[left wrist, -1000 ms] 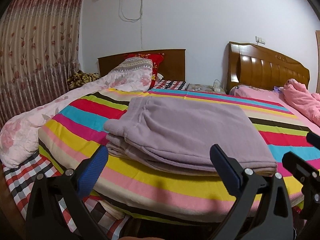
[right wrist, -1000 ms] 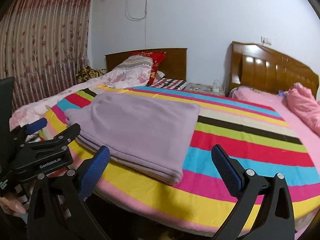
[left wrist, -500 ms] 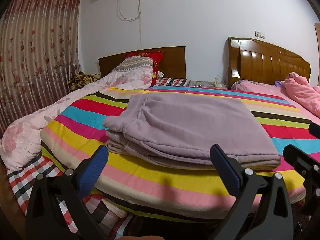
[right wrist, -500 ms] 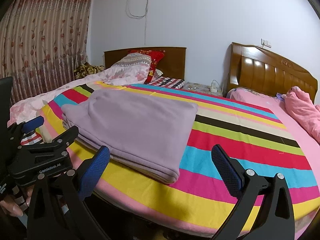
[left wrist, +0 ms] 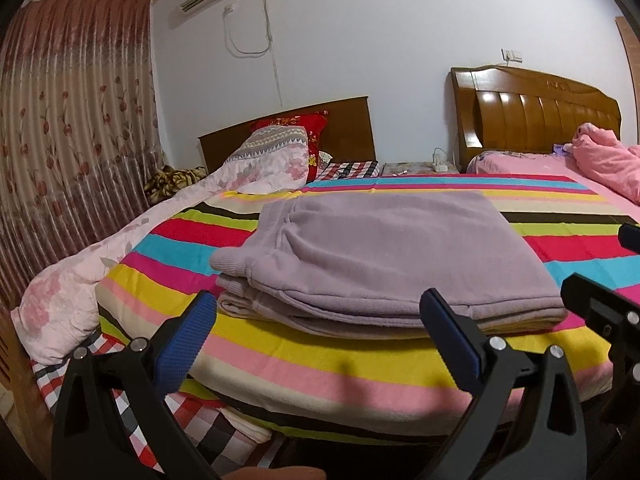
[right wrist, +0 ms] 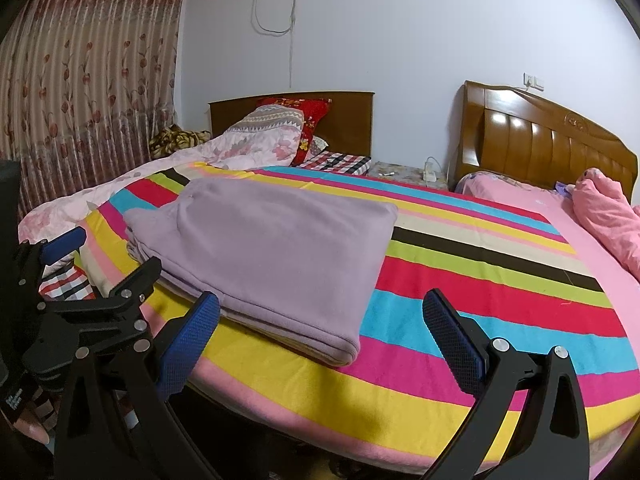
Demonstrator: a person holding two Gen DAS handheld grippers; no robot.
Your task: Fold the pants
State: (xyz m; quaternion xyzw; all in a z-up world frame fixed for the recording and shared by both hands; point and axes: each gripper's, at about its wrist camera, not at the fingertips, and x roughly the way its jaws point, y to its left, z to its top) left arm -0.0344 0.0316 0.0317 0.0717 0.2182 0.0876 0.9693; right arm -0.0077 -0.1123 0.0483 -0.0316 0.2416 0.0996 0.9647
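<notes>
Curtain (left wrist: 76, 128), pink with red flowers, hangs at the far left, and a floral quilt (left wrist: 120, 256) trails down the left edge of the bed. Over a checked sheet (left wrist: 100, 364) lies a striped blanket (left wrist: 280, 364) in yellow, pink, cyan, red and black bands, covering the near end of the bed.

The left gripper (left wrist: 320, 320) hangs off the blanket's near edge with its blue-padded fingers (left wrist: 188, 340) spread wide, gripping nothing; it also shows at the left side of the right wrist view (right wrist: 108, 256).

The pants (left wrist: 384, 256), lilac fleece, rest folded into a flat stack of layers on the blanket, close to its near edge and toward its left corner. The ribbed waistband points left, and the folded side runs along the right (right wrist: 280, 256).

The right gripper (right wrist: 320, 320) sits off the near edge further right, its fingers likewise wide apart and empty, not touching the pants.

Behind, a red pillow (left wrist: 296, 128) leans on a dark headboard (left wrist: 344, 128); to the right stands a second, lighter wooden headboard (left wrist: 536, 112), with a pink blanket (left wrist: 604, 164) bunched at the far right corner.
</notes>
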